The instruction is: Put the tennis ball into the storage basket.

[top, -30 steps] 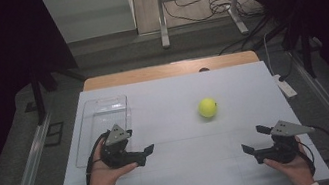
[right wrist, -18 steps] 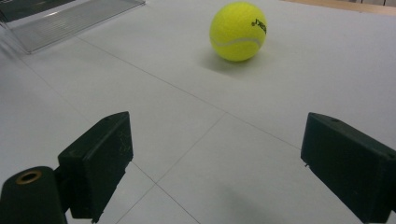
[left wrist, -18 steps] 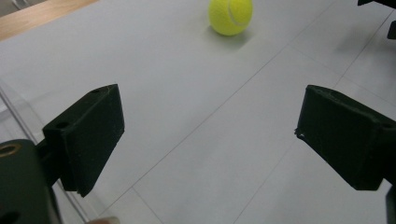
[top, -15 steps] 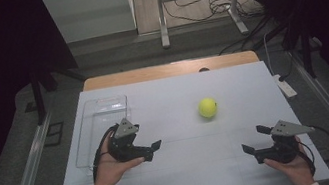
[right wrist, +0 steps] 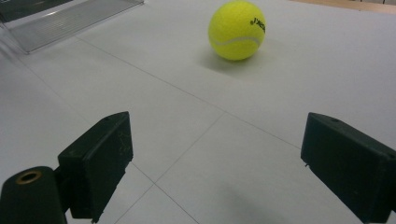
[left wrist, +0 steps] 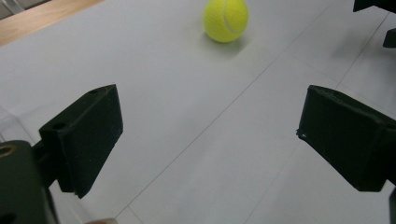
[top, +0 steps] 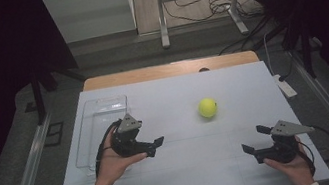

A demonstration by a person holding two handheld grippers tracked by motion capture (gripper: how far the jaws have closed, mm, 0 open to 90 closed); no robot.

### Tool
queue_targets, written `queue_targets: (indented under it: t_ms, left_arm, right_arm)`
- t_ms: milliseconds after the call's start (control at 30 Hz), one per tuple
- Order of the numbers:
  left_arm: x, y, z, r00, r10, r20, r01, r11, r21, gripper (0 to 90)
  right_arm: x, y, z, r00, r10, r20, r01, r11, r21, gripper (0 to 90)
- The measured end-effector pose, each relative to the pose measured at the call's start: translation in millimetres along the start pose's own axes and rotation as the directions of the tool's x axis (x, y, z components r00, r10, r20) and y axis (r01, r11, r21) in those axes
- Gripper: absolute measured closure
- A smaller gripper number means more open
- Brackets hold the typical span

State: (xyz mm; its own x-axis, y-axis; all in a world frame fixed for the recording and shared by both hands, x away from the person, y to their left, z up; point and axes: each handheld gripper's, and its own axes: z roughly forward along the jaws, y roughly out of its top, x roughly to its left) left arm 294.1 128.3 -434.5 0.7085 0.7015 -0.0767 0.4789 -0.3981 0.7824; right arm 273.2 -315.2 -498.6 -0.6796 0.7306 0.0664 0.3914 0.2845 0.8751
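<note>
- High view: the tennis ball (top: pixel 207 107) sits on the white table (top: pixel 192 179), and I place everything else by it. My left gripper (top: pixel 153 146) hangs below and to the left of the ball, well apart from it. Its jaws have just been opening, with nothing between them. A clear plastic tray (top: pixel 100 114) lies on the far side of that gripper from the ball. My right gripper (top: pixel 256 139) is low over the table below and to the right of the ball, jaws spread and empty.
- Left gripper view: my jaws stand wide apart over bare table, and the ball (left wrist: pixel 226 20) lies ahead of them, untouched.
- Right gripper view: these jaws gape too; the ball (right wrist: pixel 236 30) rests beyond them, with the tray (right wrist: pixel 70 18) off to its left.
</note>
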Motion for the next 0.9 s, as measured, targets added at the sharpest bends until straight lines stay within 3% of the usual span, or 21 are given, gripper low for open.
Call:
queue_targets:
  t_ms: [900]
  left_arm:
    - [-2.6, 31.4, 24.9, 0.9989, 0.034, 0.033, -0.035, 0.999, 0.026, 7.0]
  right_arm:
    - [-0.2, -0.5, 1.0, 1.0, -0.002, -0.006, 0.002, 1.0, 0.0, 9.2]
